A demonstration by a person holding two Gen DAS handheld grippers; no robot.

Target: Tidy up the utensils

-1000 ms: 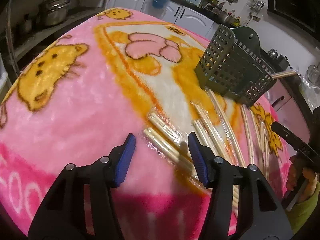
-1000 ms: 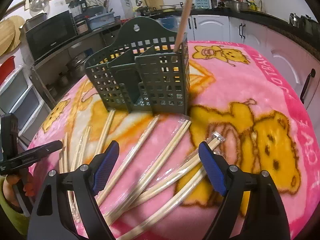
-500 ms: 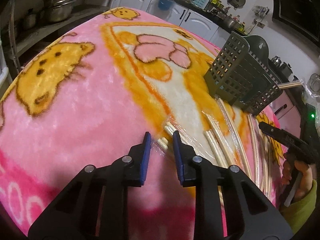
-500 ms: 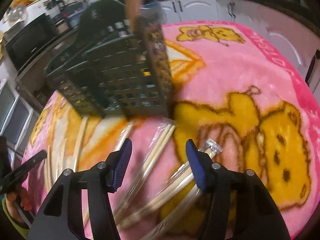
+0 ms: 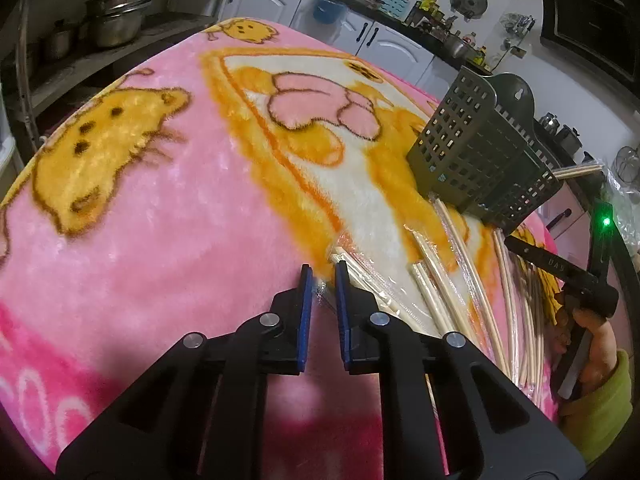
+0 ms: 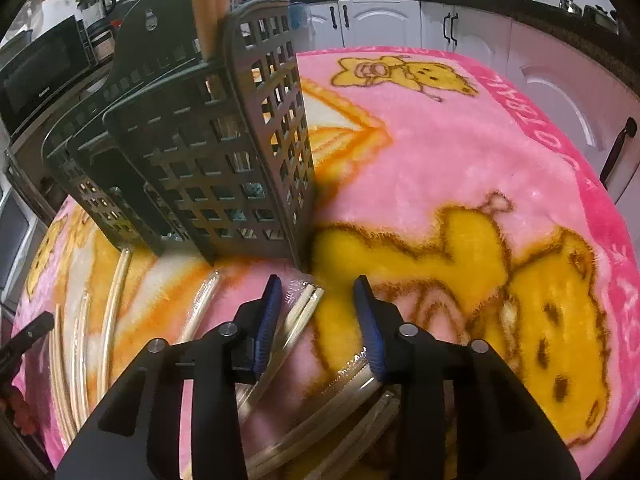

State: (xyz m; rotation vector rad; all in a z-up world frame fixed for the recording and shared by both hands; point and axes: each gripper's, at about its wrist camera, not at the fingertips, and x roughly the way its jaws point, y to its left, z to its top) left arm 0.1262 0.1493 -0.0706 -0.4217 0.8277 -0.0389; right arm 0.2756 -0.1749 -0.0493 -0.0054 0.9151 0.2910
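Note:
Several plastic-wrapped pairs of wooden chopsticks (image 5: 436, 280) lie on a pink cartoon blanket (image 5: 160, 216). A dark green slotted utensil holder (image 5: 480, 160) stands behind them with a wooden stick (image 6: 208, 4) in it. My left gripper (image 5: 320, 276) is nearly shut, its pads pinching the clear wrapper end of the nearest chopstick pair (image 5: 360, 276). My right gripper (image 6: 316, 292) is open, low over the blanket just in front of the holder (image 6: 200, 152), with a wrapped chopstick pair (image 6: 296, 320) lying between its fingers.
Kitchen cabinets and a counter with pots ring the table (image 5: 380, 44). A microwave (image 6: 40, 80) sits on a shelf at the left. The right gripper's handle and the person's hand (image 5: 584, 320) show at the right of the left wrist view.
My left gripper has closed from wide open onto the wrapper end of the nearest chopstick pair. My right gripper has narrowed and moved forward and down, close to the holder.

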